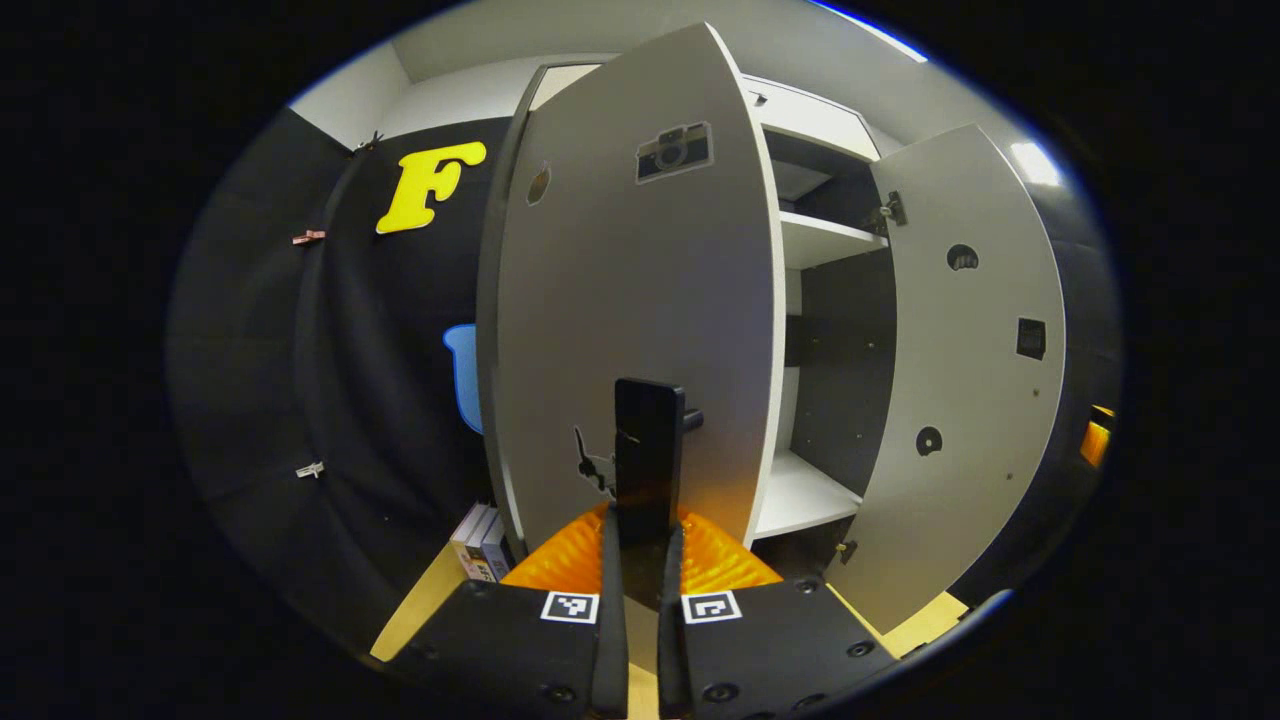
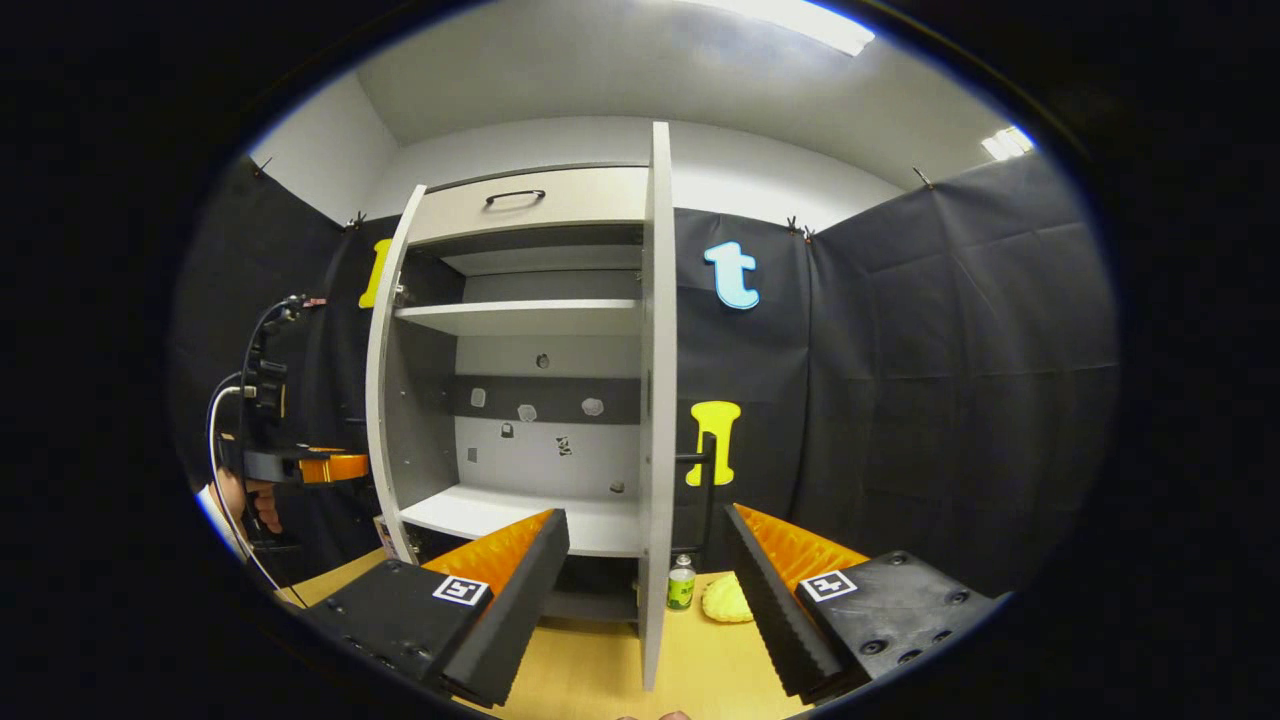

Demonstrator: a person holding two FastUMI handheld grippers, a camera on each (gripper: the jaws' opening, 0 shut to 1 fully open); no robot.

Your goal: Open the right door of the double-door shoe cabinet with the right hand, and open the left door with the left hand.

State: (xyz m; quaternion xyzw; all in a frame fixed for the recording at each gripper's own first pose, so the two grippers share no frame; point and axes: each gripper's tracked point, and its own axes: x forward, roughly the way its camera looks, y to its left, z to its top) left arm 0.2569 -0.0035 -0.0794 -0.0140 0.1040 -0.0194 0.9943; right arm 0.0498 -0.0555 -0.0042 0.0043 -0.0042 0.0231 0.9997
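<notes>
Left gripper view: the left gripper (image 1: pixel 642 560) pinches the black handle (image 1: pixel 648 455) of the left door (image 1: pixel 630 300) (swung open). The right gripper (image 2: pixel 645 590) gapes wide around the open right door (image 2: pixel 657 400), touching nothing.

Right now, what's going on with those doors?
Left tool shut on left door handle. Right tool open, right door between its fingers. Both doors open.

Left gripper (image 1: pixel 641 545) with jaws nearly closed on a handle (image 1: pixel 648 455); right gripper (image 2: pixel 645 580) with jaws wide apart.
</notes>
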